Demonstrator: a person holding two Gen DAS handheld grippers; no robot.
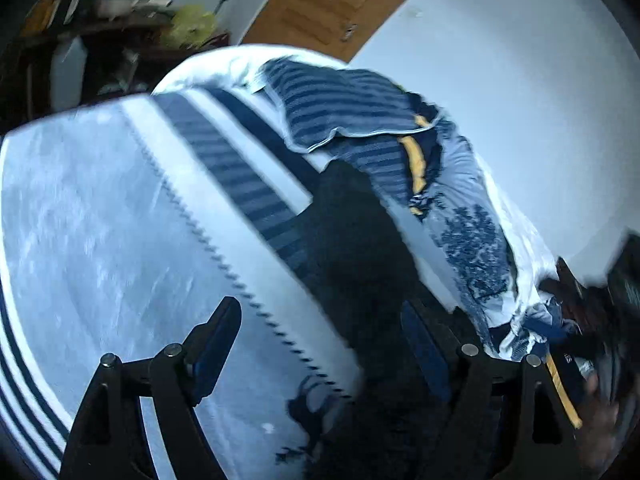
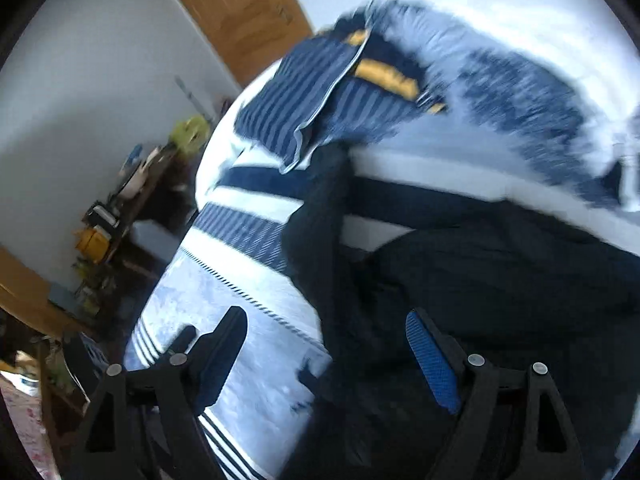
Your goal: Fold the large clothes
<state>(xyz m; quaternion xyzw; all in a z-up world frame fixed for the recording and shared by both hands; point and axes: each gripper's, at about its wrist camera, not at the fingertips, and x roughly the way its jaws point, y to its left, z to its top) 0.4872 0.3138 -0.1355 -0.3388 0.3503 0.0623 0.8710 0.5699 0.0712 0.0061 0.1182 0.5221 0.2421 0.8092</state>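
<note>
Your left gripper point(image 1: 320, 344) and right gripper point(image 2: 326, 348) both wide apart, empty, over dark black garment point(image 2: 500, 264) on white-and-navy striped bedsheet point(image 1: 100, 220).

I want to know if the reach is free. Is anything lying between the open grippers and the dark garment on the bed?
Nothing visible is in the way. The dark garment lies uncovered on the bedspread, right ahead of the open left gripper and right gripper. The striped blue cloth sits beyond it, not over it.
</note>
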